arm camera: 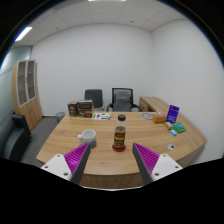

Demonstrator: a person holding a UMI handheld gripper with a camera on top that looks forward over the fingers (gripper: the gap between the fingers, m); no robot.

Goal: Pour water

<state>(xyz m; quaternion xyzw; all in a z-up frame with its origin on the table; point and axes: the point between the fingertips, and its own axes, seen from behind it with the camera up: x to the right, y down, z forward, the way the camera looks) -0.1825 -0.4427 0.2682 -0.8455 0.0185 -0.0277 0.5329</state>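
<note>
A dark bottle (120, 137) with a yellow and red label stands upright on a red coaster on the wooden table (110, 168). A white cup (87, 135) stands to its left, a little apart. My gripper (112, 160) hovers above the table's near edge, open, its two purple-padded fingers (75, 157) spread wide with nothing between them. Bottle and cup both stand beyond the fingertips, the bottle roughly on the gripper's centre line.
Dark boxes (79, 109) stand at the table's far left. A purple box (173, 114) and green and white items (178, 129) lie at the right. Two office chairs (108, 99) are behind the table, a cabinet (28, 92) at the left wall.
</note>
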